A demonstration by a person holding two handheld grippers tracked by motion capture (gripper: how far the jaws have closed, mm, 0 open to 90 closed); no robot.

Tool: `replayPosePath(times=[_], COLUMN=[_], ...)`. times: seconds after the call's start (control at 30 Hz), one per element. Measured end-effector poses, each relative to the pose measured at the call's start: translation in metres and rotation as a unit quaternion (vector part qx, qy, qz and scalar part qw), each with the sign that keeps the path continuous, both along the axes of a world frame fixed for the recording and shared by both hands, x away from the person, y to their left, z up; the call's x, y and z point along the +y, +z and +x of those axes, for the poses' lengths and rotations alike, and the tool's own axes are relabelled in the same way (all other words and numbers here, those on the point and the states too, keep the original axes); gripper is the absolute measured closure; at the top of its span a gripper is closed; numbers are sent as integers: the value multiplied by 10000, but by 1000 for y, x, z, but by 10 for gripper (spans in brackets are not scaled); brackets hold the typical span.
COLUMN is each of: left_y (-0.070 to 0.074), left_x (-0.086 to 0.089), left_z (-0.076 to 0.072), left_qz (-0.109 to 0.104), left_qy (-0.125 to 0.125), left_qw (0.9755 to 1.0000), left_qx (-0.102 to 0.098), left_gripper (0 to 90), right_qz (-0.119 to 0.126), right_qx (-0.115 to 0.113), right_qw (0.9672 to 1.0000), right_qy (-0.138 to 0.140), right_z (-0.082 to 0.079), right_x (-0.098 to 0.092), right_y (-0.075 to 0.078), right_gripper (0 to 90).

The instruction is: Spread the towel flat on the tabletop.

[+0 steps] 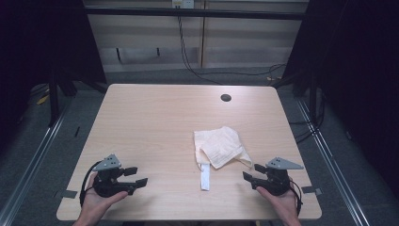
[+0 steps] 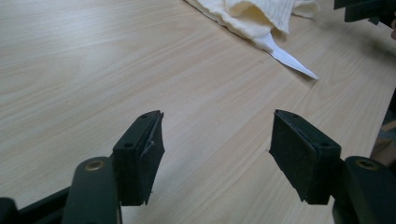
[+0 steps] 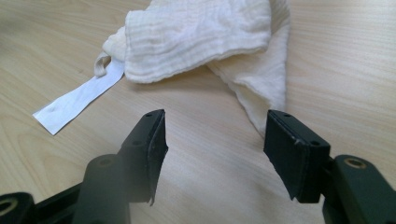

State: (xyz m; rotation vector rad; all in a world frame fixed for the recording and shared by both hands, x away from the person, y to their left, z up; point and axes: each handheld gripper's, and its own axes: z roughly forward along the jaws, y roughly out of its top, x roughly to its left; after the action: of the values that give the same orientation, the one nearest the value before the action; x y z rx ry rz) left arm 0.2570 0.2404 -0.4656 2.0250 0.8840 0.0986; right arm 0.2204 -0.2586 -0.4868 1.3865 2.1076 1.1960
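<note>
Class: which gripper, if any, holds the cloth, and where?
Neither. The left gripper and right gripper are open and empty; the cream cloth lies untouched.

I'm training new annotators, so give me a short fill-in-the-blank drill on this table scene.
1. The cream cloth lies crumpled on the wooden ____.
2. A flat ____ ribbon sticks out from the cloth toward the person.
3. The left tongs and the right tongs both stand ____, with nothing between the jaws.
4. The cloth lies nearer the ____ tongs.

Missing words: table; white; open; right
</note>
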Motion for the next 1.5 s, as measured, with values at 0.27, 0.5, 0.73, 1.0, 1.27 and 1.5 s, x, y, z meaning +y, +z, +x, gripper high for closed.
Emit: replayPosePath(times=[0.27, 0.5, 0.73, 1.0, 1.27, 1.5], left_y=[-2, -3, -2, -1, -4, -3], left_x=[-2, -1, -2, -4, -2, -1], left_z=[2, 1, -3, -4, -1, -1], left_qz=[46, 71, 96, -9, 40, 27], left_qy=[2, 54, -84, -220, -19, 7], left_qw=[10000, 10000, 9999, 9997, 10000, 10000], left_qx=[40, 27, -48, -73, 59, 37], left_gripper=[335, 322, 346, 420, 343, 341], right_qz=[66, 239, 282, 121, 88, 95], right_qx=[168, -164, -46, -21, -67, -63], right_qw=[9996, 9993, 9983, 9968, 9947, 9948], right_qy=[194, 215, 507, 791, 1024, 1010], right_z=[0, -7, -4, 22, 45, 61], right_x=[1, 6, 12, 22, 34, 37], right_y=[0, 9, 27, 42, 49, 49], right_gripper=[394, 422, 467, 494, 469, 415])
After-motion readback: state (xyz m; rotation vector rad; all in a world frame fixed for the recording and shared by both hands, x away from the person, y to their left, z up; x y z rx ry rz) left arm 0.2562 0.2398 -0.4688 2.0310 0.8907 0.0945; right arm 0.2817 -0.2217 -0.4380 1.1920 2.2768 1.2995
